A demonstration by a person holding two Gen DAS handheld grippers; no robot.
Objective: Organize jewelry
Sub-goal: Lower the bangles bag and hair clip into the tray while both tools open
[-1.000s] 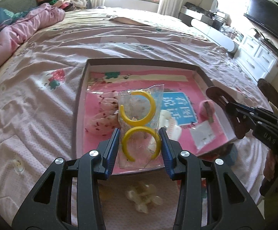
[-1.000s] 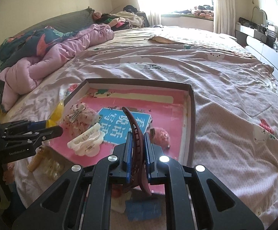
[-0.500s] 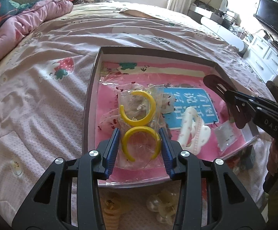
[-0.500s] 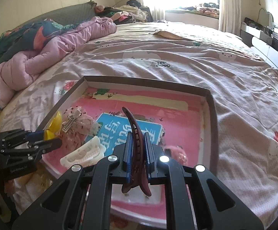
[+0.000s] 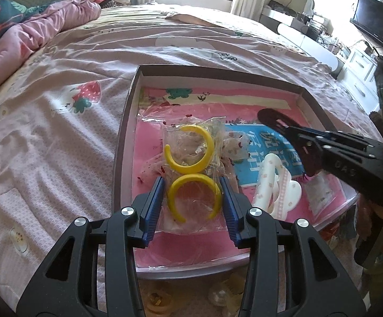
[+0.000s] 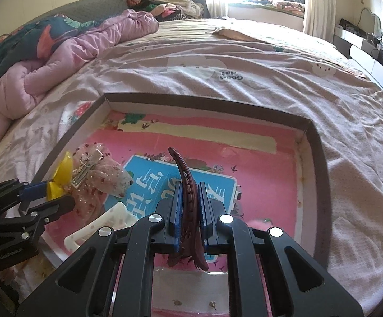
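A: What differs from a second ago?

B: Both tools sit further over the tray [image 5: 128,121]. Earlier the left tool [image 5: 191,198] held its bag [image 5: 191,158] at the tray's near edge; now the bag hangs above the tray's near left part, over the pink lining. The right tool [image 6: 190,211] has come in from the near right side, and its clip [image 6: 184,182] now stands above the blue label [image 6: 149,182] in the middle of the tray.

A: And the grips?

B: Unchanged. The left tool pinches the clear bag with two yellow hoops [image 5: 188,153] inside, its blue pads pressed on the bag's sides at the lower hoop. The right tool is pressed together on the dark red clip, whose curved tip rises above the pads.

A: How do the tools point?

B: Both tilt steeply down toward the tray, fingers aimed at the far side of the bed [image 5: 59,105]. In the left view the right tool enters from the right with the clip at its tip; in the right view the left tool shows at the left edge beside a pink bow [image 6: 98,174].

A: What else lies in the tray?

B: A white clip [image 5: 273,185], near the right tool, and a small clear packet [image 5: 321,195] at the near right corner.
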